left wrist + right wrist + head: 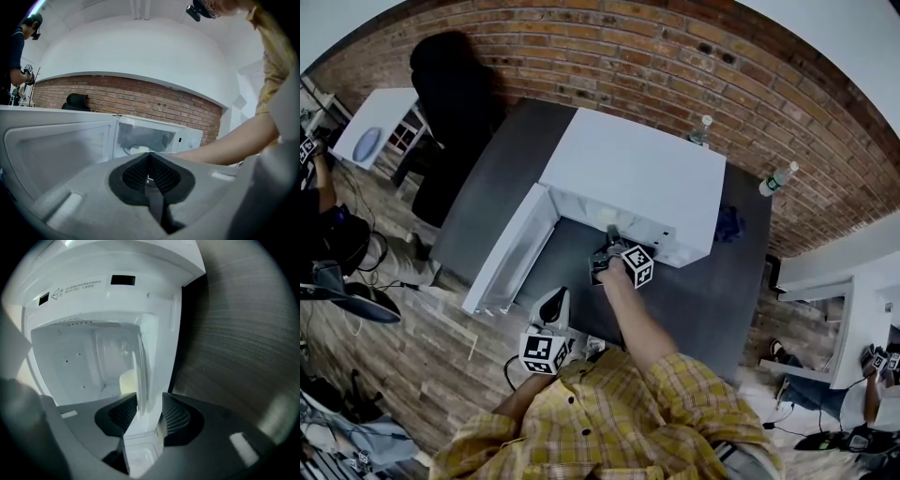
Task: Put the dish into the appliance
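**Dish inside the appliance, jaws wide**

The right gripper (149,414) stands wide open, the clear dish (142,366) seemingly unclamped between its pads, inside the appliance (628,173) at twelve o'clock; best to back straight out toward six without nudging the rim; the left gripper (149,180) is closed and empty.

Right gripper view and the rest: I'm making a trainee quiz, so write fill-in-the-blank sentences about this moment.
The microwave has its door standing ___.
The right gripper's jaws stand ___ around the clear dish's edge.
The left gripper's jaws are ___, holding nothing.
The wall behind the table is made of ___.
Missing words: open; apart; shut; brick.
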A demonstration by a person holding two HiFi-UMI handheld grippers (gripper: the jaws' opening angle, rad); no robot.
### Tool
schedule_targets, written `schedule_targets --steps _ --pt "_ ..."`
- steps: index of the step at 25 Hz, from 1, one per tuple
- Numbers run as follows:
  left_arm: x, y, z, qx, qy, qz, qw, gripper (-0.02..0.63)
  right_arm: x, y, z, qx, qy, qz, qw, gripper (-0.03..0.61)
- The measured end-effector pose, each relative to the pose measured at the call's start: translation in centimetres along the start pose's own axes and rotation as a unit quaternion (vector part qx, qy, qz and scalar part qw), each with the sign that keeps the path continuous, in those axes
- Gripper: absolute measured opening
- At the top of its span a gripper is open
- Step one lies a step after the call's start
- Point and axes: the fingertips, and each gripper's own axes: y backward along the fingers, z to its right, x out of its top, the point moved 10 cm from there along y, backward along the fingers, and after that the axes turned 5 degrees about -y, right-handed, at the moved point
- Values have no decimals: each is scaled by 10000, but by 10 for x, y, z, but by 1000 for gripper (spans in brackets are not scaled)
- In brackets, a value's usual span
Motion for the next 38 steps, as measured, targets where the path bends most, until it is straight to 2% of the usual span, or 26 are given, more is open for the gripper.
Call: schedule_targets --steps 15,24,32,38 --pt "4 10 12 -184 -34 139 9997 -2 -15 31 -24 369 345 -518 9974 127" --pt "10 26 19 -404 -50 321 9987 -2 -25 72 -39 783 784 -787 9907 6" --pt "13 49 20 -515 -92 474 9975 -2 -44 111 -52 1070 890 -991 9853 2" --pt "16 61 25 -624 -98 568 9964 -2 -53 141 -63 1263 1431 -1205 9742 3"
